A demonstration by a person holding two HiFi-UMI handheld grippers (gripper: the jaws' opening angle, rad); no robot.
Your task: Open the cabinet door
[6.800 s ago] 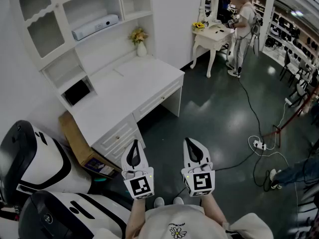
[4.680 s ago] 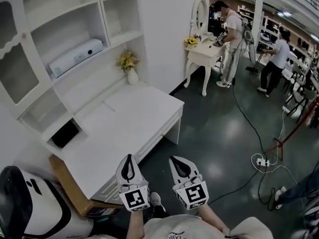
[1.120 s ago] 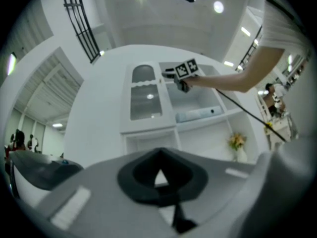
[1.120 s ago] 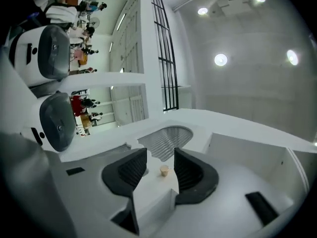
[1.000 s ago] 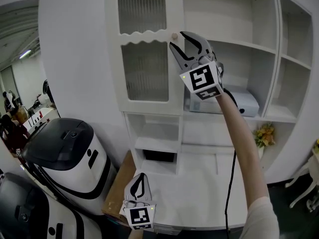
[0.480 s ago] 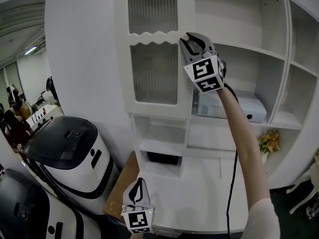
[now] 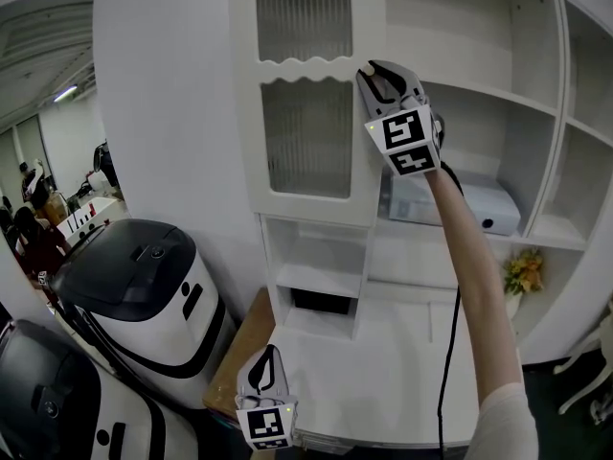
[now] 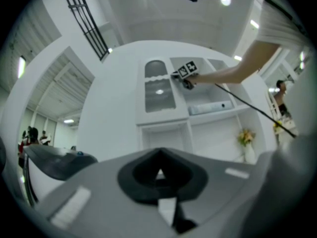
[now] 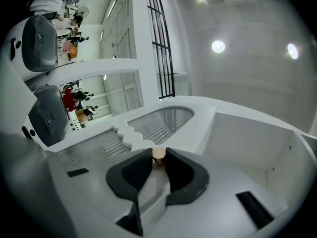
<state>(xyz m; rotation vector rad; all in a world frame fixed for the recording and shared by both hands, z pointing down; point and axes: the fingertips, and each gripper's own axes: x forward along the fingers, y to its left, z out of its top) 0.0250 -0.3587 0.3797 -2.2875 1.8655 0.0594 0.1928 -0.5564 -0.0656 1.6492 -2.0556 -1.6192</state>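
The white cabinet door [image 7: 306,132] with ribbed glass panes stands closed at the hutch's upper left. Its small tan knob [image 9: 158,155] sits between the black pads of my right gripper [image 9: 158,158], which is shut on it. In the head view, my right gripper [image 7: 369,70] is raised at the door's right edge, and the knob is hidden behind it. My left gripper [image 7: 265,357] hangs low over the desk's front, jaws together with nothing in them. The left gripper view shows the door [image 8: 159,90] and my right gripper [image 8: 174,75] far ahead.
A white desk [image 7: 383,381] lies below the hutch, with open shelves to the right holding a white device [image 7: 479,209] and a flower vase [image 7: 522,271]. Two black-and-white machines [image 7: 144,286] stand at left beside a cardboard box [image 7: 238,353].
My right gripper, open beside the knob a second ago, has moved onto it and closed on it. The left gripper sank slightly. The door has not moved.
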